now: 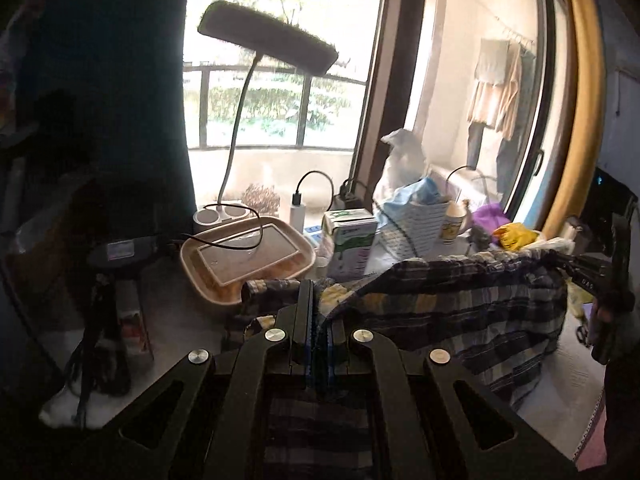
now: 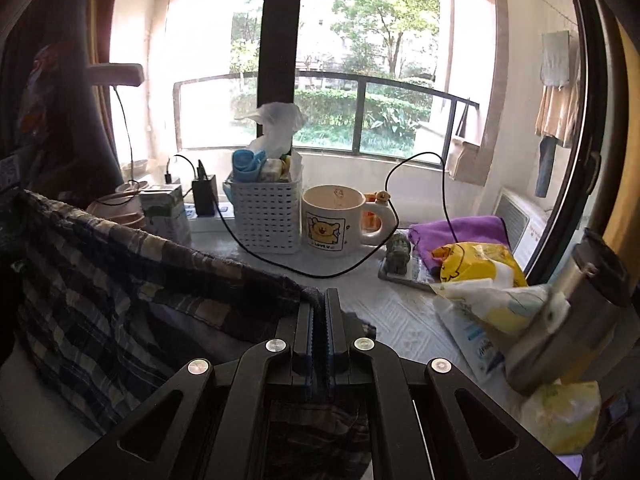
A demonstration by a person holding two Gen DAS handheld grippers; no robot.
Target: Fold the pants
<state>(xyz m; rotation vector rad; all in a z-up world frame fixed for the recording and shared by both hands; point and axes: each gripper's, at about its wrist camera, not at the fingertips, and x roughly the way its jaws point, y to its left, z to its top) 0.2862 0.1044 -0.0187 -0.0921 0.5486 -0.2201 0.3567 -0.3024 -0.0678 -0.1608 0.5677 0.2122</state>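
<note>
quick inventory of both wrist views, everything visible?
plaid pants: 1, dark blue and yellow check, held up between both grippers
desk lamp: 1, dark head on a white neck, by the window
tray: 1, beige, on the table's left
carton: 1, green and white, beside tray
basket: 1, white, table centre, stuffed
mug: 1, white with a yellow bear, right of basket
towel: 1, purple, right rear
yellow packet: 1, in front of towel
left gripper: 1, black, shut on pants
right gripper: 1, black, shut on pants
</note>
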